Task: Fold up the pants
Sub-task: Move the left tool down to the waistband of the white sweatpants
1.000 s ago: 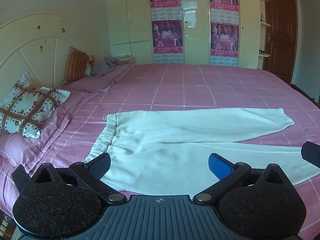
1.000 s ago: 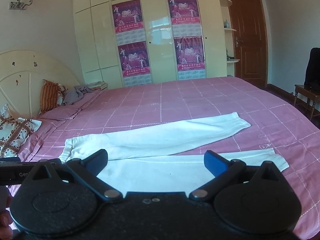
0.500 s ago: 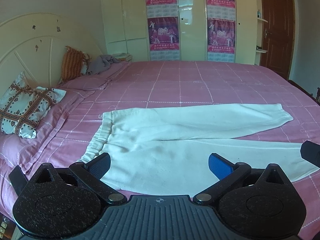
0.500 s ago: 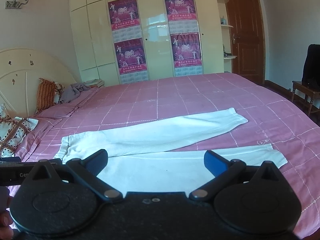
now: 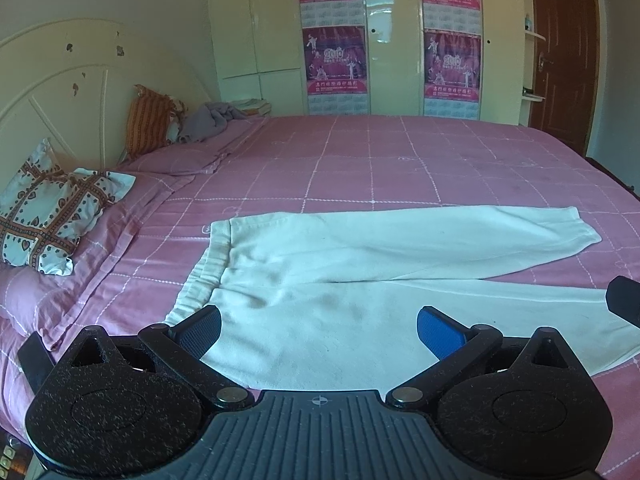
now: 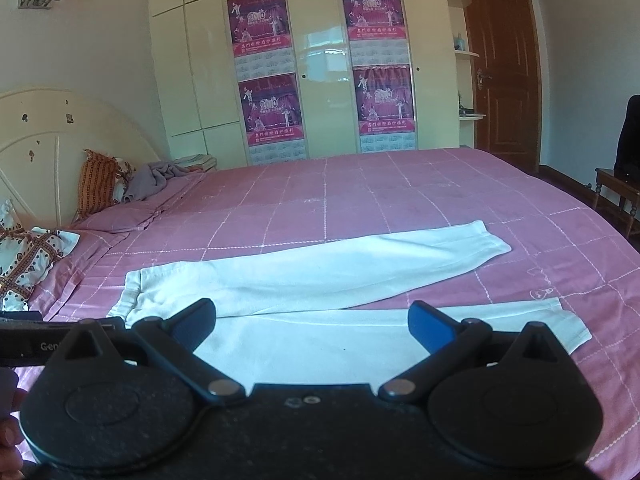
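White pants lie flat on the bed just beyond both spread-apart, empty grippers.

Soft matt fleece pants on woven cloth bedspread; glossy wardrobe doors.

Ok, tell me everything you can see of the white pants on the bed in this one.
The white pants look like soft, fleecy sweatpants with a gathered waistband at the pillow end and cuffed hems toward the door side. They lie flat and unfolded on the pink checked bedspread, legs spread in a narrow V, with faint darker smudges near the seat. Both grippers are open and hold nothing; whether they touch the cloth cannot be told.
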The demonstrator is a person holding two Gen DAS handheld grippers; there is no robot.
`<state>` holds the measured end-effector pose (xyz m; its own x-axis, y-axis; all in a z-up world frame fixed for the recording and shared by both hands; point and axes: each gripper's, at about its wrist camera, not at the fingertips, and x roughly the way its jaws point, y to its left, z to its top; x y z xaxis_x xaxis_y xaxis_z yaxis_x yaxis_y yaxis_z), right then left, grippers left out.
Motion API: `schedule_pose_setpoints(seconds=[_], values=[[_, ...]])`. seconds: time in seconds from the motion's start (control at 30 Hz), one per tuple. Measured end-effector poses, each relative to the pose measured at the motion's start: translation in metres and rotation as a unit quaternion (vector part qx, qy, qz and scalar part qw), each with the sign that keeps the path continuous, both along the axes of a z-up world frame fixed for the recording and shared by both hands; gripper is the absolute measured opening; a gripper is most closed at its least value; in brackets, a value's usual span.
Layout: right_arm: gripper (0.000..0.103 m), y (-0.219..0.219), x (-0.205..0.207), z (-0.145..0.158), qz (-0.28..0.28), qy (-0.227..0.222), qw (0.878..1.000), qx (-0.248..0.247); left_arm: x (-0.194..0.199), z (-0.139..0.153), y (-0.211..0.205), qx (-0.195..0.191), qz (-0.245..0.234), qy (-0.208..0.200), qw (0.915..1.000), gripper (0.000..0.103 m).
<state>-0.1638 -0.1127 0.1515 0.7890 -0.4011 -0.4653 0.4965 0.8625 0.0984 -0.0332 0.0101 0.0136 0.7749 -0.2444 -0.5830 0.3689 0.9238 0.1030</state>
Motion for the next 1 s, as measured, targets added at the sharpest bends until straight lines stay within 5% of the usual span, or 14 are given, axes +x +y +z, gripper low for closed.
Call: schedule_pose_setpoints(seconds=[0.37,1.0], values=[[0.103,-0.012,0.041,-0.011,0.028,0.001,1.0,-0.007,0.058,-0.012,-0.005,0.006,0.018,0.014,0.9997,0.103],[0.101,-0.047,0.187,-0.063,0.133,0.033,0.991,-0.004,0.258,-0.08,0.014,0.053,0.127,0.071,0.988,0.103]])
